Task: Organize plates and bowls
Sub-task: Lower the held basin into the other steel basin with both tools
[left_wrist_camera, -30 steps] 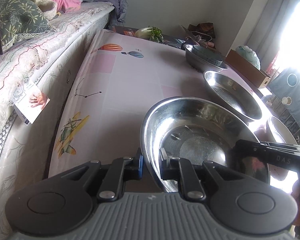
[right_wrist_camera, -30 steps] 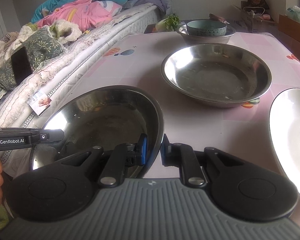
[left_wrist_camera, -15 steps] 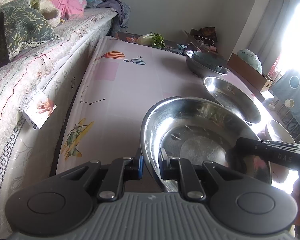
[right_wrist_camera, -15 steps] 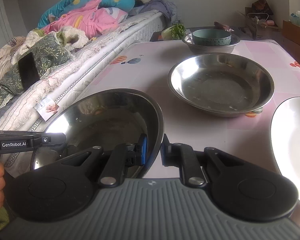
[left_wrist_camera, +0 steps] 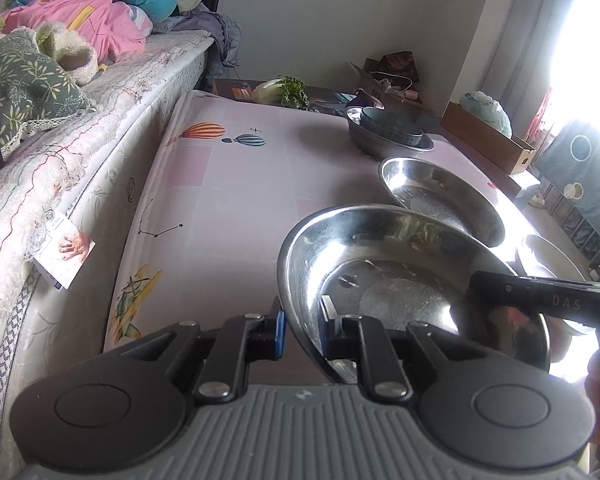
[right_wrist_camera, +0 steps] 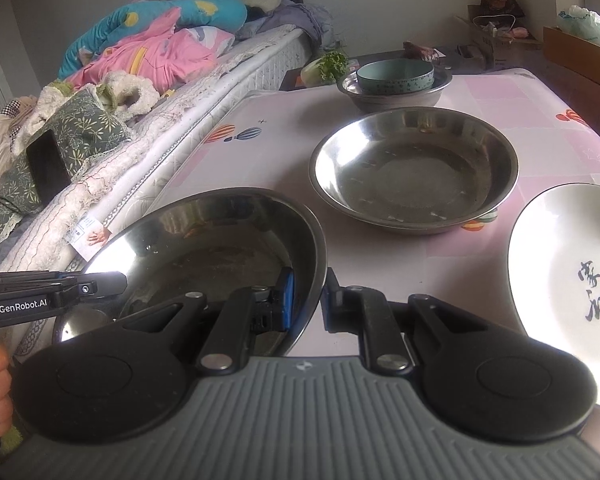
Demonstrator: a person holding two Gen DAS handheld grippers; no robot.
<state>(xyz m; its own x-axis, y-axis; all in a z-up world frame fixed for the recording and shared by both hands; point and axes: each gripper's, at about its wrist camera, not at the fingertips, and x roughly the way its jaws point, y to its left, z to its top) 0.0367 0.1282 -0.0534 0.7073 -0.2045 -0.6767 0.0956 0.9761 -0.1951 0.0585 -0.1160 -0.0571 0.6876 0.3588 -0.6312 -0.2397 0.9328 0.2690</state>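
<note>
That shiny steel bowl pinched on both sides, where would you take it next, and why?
Probably carry it forward and lower it into the empty steel basin just ahead. The left gripper and right gripper each clamp opposite rims of the steel bowl, which looks lifted off the table. The basin seems wide enough to nest it, like the green bowl stacked farther back.

Held basin (left_wrist_camera: 400, 276): shiny polished metal, mirror glare. White plate (right_wrist_camera: 572, 256): glossy glazed ceramic. Desk (right_wrist_camera: 520, 120) cover smooth, printed. Bed (right_wrist_camera: 148, 140) quilted cloth.
</note>
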